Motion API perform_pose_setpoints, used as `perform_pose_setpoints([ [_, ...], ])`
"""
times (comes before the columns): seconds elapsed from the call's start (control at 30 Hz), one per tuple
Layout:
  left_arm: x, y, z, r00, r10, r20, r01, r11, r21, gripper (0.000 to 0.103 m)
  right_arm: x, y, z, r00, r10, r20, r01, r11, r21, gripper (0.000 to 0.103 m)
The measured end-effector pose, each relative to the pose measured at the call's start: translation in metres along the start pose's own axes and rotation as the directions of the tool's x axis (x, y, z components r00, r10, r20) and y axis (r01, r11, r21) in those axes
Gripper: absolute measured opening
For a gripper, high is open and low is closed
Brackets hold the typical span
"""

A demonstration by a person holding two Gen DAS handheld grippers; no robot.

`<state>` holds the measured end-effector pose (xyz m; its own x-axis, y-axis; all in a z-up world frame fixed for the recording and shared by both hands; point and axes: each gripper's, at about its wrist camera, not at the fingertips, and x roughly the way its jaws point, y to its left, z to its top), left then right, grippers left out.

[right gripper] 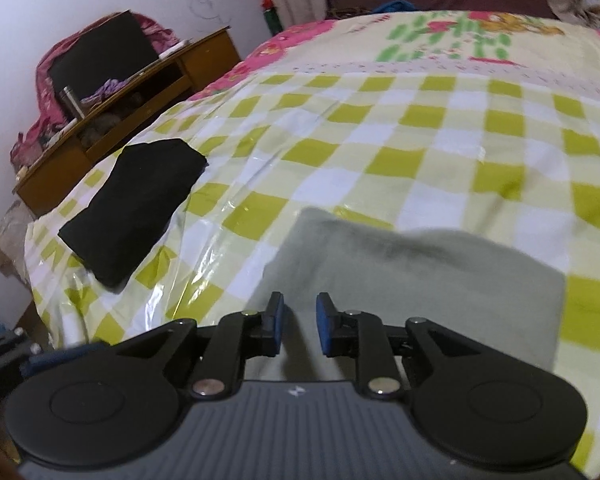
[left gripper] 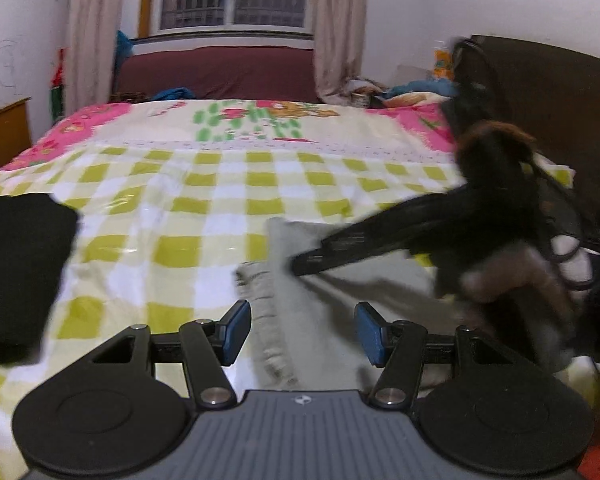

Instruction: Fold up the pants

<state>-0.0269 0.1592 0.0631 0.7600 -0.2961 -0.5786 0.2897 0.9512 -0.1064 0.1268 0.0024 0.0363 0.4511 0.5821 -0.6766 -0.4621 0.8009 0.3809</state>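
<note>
Grey pants [left gripper: 300, 304] lie folded on the checked bed cover, with the ribbed waistband [left gripper: 268, 320] toward me. My left gripper [left gripper: 302, 330] is open just above the pants, its blue pads on either side of the waistband. In the left wrist view the right gripper [left gripper: 312, 258] reaches in from the right, low over the pants, held by a hand in a dark sleeve. In the right wrist view the pants [right gripper: 420, 272] are a grey rectangle, and my right gripper [right gripper: 299, 324] hangs over their near edge with a narrow gap between its pads and nothing held.
A folded black garment [right gripper: 136, 204] lies on the bed's left side, also in the left wrist view [left gripper: 16, 264]. The yellow-checked bed cover [left gripper: 220, 184] stretches ahead. A wooden desk [right gripper: 140, 92] stands left of the bed, a dark headboard [left gripper: 548, 92] on the right.
</note>
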Motion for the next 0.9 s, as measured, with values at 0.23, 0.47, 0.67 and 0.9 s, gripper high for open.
perform_pose_setpoints([
  [0.23,0.070,-0.002,-0.010,0.988,0.029,-0.153,-0.032,0.999,-0.015,0.070,0.040,-0.024,0.016,0.999,-0.002,-0.037,0.001,1.000,-0.004,0.026],
  [0.47,0.063,0.030,-0.008,0.981,0.047,-0.187,-0.081,0.981,-0.178,0.071,0.020,-0.040,0.020,1.000,-0.011,0.015,0.010,0.998,0.058,0.030],
  [0.67,0.069,-0.001,0.000,0.984,0.063,-0.164,-0.069,0.997,-0.032,0.071,-0.031,-0.045,-0.008,0.997,-0.066,0.033,0.065,0.998,0.018,0.031],
  [0.9,0.080,0.002,-0.006,0.953,0.121,-0.277,-0.128,0.992,-0.007,0.082,-0.051,-0.065,-0.046,0.987,-0.163,-0.006,0.163,0.985,0.061,0.031],
])
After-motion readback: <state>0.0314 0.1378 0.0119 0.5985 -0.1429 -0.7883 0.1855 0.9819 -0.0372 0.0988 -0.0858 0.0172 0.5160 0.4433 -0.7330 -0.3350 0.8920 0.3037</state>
